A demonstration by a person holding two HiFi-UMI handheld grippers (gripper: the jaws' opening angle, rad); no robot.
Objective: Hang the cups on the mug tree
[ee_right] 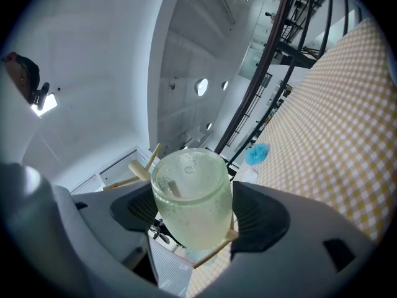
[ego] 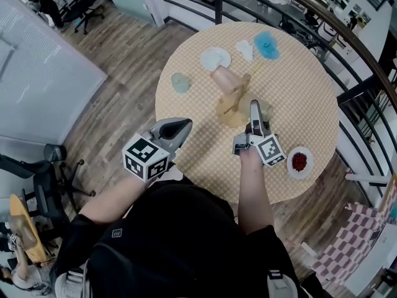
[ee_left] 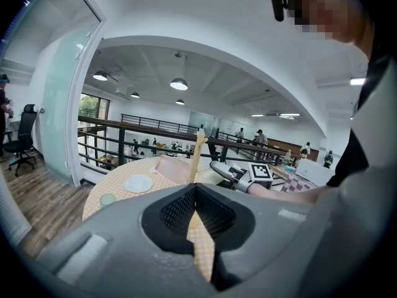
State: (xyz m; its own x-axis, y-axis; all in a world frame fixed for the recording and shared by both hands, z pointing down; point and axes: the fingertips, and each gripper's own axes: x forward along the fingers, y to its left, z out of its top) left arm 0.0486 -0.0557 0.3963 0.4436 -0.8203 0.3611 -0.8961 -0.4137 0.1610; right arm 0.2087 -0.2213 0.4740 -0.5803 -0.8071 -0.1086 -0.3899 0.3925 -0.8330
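Right hand-held gripper gripped pale green translucent glass cup, long axis pointing ahead at light wooden mug tree, pegs just behind cup. Left hand-held gripper shut, empty, farther off.

The surface carries a yellow-and-white check pattern. The mug tree is pale natural wood, and the cup on it is pink. The held cup is translucent pale green. The left tool and right tool are grey with black ribbed pads and black-and-white square markers.
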